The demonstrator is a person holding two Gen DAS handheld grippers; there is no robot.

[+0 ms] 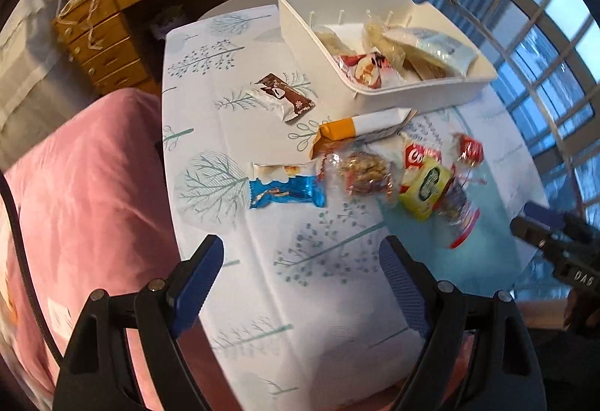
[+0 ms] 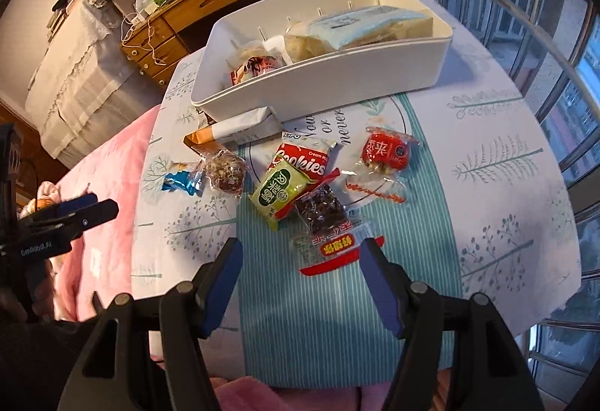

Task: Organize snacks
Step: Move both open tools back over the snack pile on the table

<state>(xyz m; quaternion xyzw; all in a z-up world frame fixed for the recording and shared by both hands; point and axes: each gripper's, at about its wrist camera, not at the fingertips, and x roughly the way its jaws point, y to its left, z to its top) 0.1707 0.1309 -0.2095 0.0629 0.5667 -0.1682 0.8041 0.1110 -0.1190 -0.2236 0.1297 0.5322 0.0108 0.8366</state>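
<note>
White plastic bin [image 2: 337, 73] is sitting far on the desk [image 2: 506, 186], partly filled; loose wrapped snacks [image 2: 300, 178] are lying nearer. Both the left tongs [image 1: 300, 276] and right tongs [image 2: 302, 279] are hovering spread, empty. Next likely calls for pinching the red-edged packet [image 2: 330, 242].

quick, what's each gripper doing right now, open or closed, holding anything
Left gripper: open, holding nothing, above the tablecloth.
Right gripper: open, holding nothing, jaws either side of the nearest clear snack packet, not gripping it.
</note>
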